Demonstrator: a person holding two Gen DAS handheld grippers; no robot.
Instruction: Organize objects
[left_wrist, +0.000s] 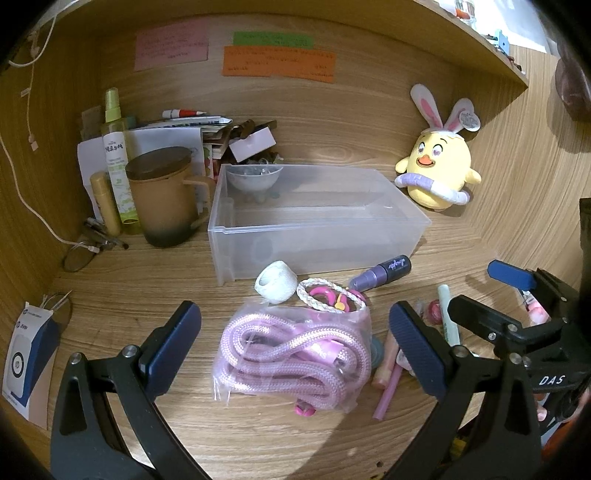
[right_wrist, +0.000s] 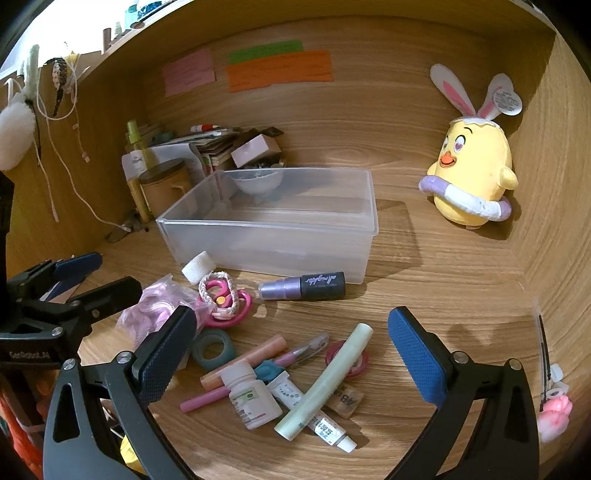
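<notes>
A clear plastic bin (left_wrist: 314, 221) (right_wrist: 266, 229) stands open on the wooden desk. In front of it lie a bagged pink rope (left_wrist: 291, 354) (right_wrist: 155, 306), a white tape roll (left_wrist: 276, 282) (right_wrist: 198, 267), hair ties (left_wrist: 328, 295) (right_wrist: 221, 295) and a purple spray bottle (left_wrist: 380, 275) (right_wrist: 303, 287). My left gripper (left_wrist: 295, 347) is open, its fingers on either side of the rope bag. My right gripper (right_wrist: 291, 350) is open above a pile with a white pill bottle (right_wrist: 253, 400), a pale green tube (right_wrist: 328, 380), pens and tape rolls.
A brown lidded mug (left_wrist: 166, 195), spray bottles (left_wrist: 116, 147), papers and glasses (left_wrist: 85, 251) crowd the back left. A yellow plush chick (left_wrist: 439, 166) (right_wrist: 476, 173) sits at the back right. A white and blue box (left_wrist: 29, 365) stands left. Wooden walls enclose the desk.
</notes>
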